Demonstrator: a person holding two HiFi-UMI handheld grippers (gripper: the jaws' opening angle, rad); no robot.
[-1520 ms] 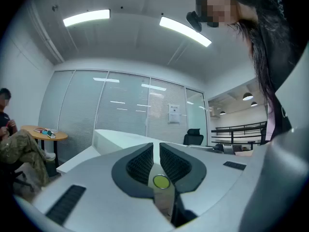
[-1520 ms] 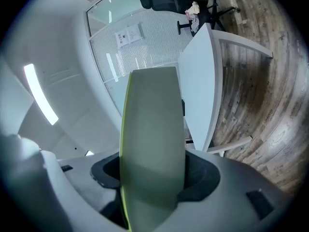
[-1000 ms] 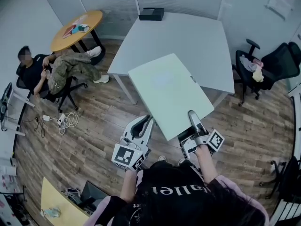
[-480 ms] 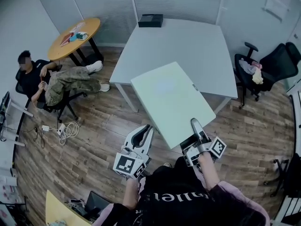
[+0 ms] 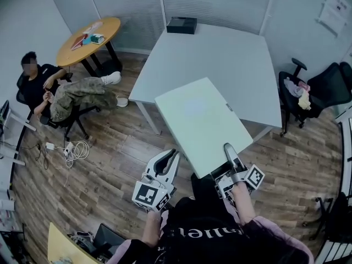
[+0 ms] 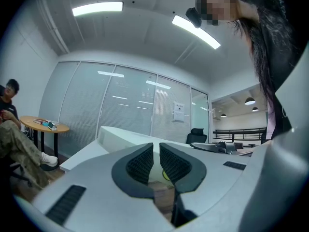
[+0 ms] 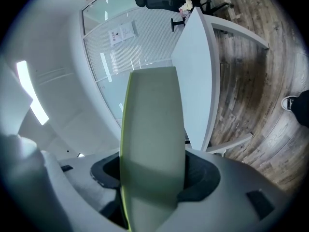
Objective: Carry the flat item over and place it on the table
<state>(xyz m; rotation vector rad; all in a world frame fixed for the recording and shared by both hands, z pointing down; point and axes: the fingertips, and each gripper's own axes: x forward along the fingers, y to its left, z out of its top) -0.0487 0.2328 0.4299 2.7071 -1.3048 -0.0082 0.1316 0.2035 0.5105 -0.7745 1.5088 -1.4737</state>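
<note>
The flat item is a pale green board (image 5: 201, 122), held level above the wooden floor with its far end over the near corner of the big white table (image 5: 220, 54). My right gripper (image 5: 228, 159) is shut on the board's near right edge. In the right gripper view the board (image 7: 154, 120) runs straight out between the jaws of that gripper (image 7: 152, 178), with the table (image 7: 195, 81) beyond. My left gripper (image 5: 168, 163) hangs beside the board's near left edge. Seen in its own view, the left gripper (image 6: 156, 163) has its pads almost together and nothing clamped between them.
A black box (image 5: 182, 25) lies at the table's far edge. A person (image 5: 60, 92) sits by a round wooden table (image 5: 91, 34) at the left, with cables (image 5: 71, 147) on the floor nearby. A black office chair (image 5: 322, 89) stands to the table's right.
Both grippers and the board have come closer to the white table, which looks larger now. The right gripper's hold on the board is unchanged.
</note>
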